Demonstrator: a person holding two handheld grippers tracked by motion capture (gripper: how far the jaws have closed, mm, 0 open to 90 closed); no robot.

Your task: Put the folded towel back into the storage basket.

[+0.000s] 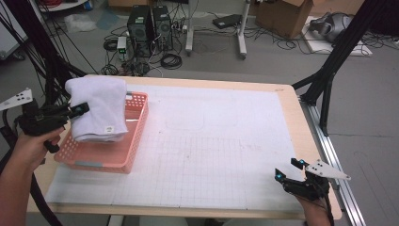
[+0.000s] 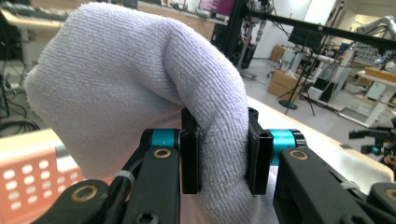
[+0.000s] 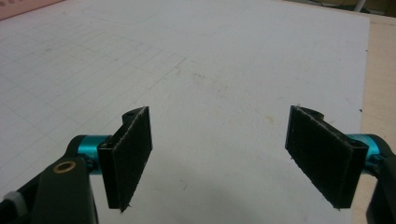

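A folded white towel point(image 1: 97, 108) hangs over the pink basket point(image 1: 134, 141) at the table's left side. My left gripper point(image 1: 80, 109) is shut on the towel's left edge and holds it above the basket. In the left gripper view the towel point(image 2: 140, 93) bulges up between the two black pads point(image 2: 190, 161), which press on a thick fold. My right gripper point(image 1: 288, 170) rests near the table's front right corner. Its jaws stand wide open in the right gripper view point(image 3: 219, 158), with bare mat between them.
A white gridded mat point(image 1: 211, 141) covers most of the wooden table. Black frame legs point(image 1: 329, 70) stand at the right, cables and computer towers point(image 1: 148, 28) on the floor behind. A metal rail point(image 1: 329, 155) runs along the table's right edge.
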